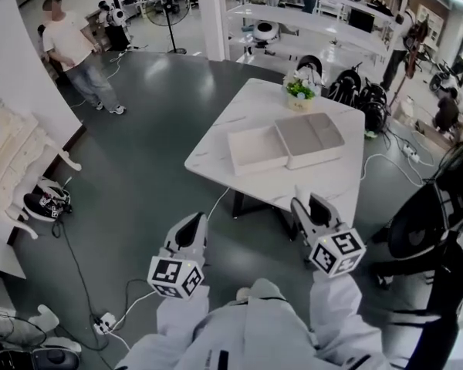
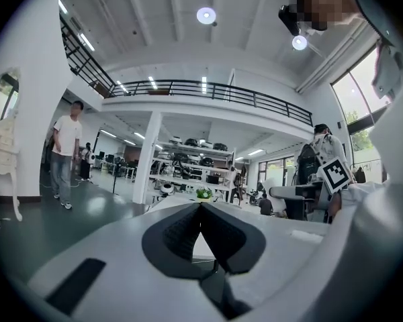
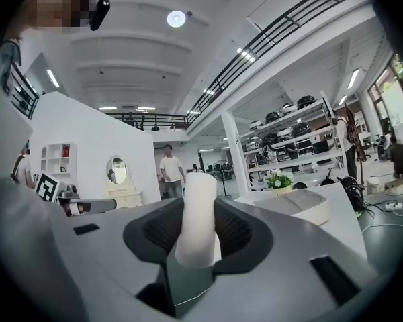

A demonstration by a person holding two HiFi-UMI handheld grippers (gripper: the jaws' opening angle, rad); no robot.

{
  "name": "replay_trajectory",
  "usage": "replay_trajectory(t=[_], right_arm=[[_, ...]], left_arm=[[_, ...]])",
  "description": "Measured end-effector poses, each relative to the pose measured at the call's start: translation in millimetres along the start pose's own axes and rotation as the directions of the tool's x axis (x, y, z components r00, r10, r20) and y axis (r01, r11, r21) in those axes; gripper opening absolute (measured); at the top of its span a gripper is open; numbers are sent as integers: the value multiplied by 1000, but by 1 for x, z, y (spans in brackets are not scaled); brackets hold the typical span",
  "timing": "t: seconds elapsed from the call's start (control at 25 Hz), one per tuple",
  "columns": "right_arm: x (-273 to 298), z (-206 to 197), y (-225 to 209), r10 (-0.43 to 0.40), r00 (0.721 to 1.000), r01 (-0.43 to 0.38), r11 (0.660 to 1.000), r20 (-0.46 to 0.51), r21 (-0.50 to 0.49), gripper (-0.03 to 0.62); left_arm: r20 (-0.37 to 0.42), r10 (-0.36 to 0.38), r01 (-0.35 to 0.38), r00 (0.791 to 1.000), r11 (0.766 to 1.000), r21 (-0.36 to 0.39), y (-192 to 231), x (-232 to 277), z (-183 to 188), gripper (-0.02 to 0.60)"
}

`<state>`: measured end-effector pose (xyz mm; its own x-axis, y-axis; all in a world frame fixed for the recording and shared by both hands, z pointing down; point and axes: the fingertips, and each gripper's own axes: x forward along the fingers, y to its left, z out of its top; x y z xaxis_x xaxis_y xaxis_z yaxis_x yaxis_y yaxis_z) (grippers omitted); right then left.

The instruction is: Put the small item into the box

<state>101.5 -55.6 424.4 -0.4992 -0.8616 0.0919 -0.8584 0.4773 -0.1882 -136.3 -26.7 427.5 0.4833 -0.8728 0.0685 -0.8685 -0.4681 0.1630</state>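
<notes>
Right claw [image 3: 200, 205]: clamped on a small white cylindrical roll [image 3: 196, 228], the jaws pressing its two sides and the roll standing up past the jaw tips
Left claw [image 2: 201, 210]: jaws drawn together at the tips with nothing between them, held in the air over the dark grey floor [image 1: 139, 168]
Table: white marble-patterned table [image 1: 243, 106], set cornerwise to the person holding the claws
Box: shallow white rectangular box [image 1: 256, 149], lying open near the middle of the table; a pale tray half on the left touches a grey-lined half on the right
Small item: in the head view the roll shows as a pale stub at the tip of the right claw, over the near edge of the table and apart from the box
Flowers: small pot of green leaves and white flowers [image 1: 299, 91], at the far side of the table just behind the box
Marker cubes: a white cube with black square markers on each claw, left [image 1: 175, 277] and right [image 1: 336, 251]
Bystander: person in a white T-shirt and jeans [image 1: 71, 52], standing on the floor at far left, well apart from the table
Furniture: white carved dresser [image 1: 19, 168], along the left wall
</notes>
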Motion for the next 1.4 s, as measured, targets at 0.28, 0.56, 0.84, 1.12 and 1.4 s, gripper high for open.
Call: replay_trajectory(t=[0.28, 0.56, 0.84, 1.12, 1.4], right_arm=[[29, -2, -8, 7, 1000, -7, 1000, 0, 27, 126], [83, -8, -32, 19, 999, -17, 999, -34, 34, 126], [139, -10, -60, 34, 996, -30, 999, -78, 42, 126], [195, -15, -92, 71, 990, -64, 996, -125, 58, 126], [244, -12, -110, 136, 975, -127, 990, -176, 64, 126]], left_arm=[[-14, -3, 2, 1000, 1000, -26, 20, 24, -7, -2], [-27, 6, -7, 1000, 999, -52, 50, 68, -11, -2], [-46, 10, -14, 999, 996, -87, 75, 120, -14, -2], [-58, 29, -36, 998, 992, -123, 92, 170, -21, -2], [-92, 53, -67, 994, 986, -155, 107, 215, -33, -2]])
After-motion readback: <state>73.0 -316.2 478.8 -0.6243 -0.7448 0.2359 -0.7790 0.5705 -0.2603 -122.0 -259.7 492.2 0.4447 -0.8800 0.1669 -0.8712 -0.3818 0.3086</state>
